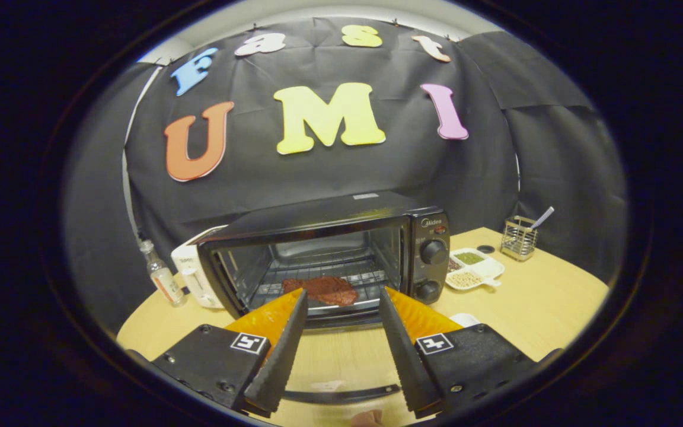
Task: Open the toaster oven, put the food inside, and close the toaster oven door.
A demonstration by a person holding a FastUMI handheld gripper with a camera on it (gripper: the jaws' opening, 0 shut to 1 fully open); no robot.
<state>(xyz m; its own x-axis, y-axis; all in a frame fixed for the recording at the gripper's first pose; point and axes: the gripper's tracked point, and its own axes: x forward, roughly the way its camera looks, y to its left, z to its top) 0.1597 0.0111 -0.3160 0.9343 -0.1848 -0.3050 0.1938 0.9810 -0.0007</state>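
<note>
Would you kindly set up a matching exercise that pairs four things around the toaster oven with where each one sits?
Things:
1. reddish-brown slab of food
2. small clear glass bottle
3. white divided dish of grains
4. wire mesh holder

Places:
A. far end of the wooden table, beyond the dish
B. on the rack inside the black toaster oven
C. beside the oven's knob side
D. beside the oven's other side, by a white appliance

Pairs: 1-B, 2-D, 3-C, 4-A

The tongs are open, just short of the oven.
</note>
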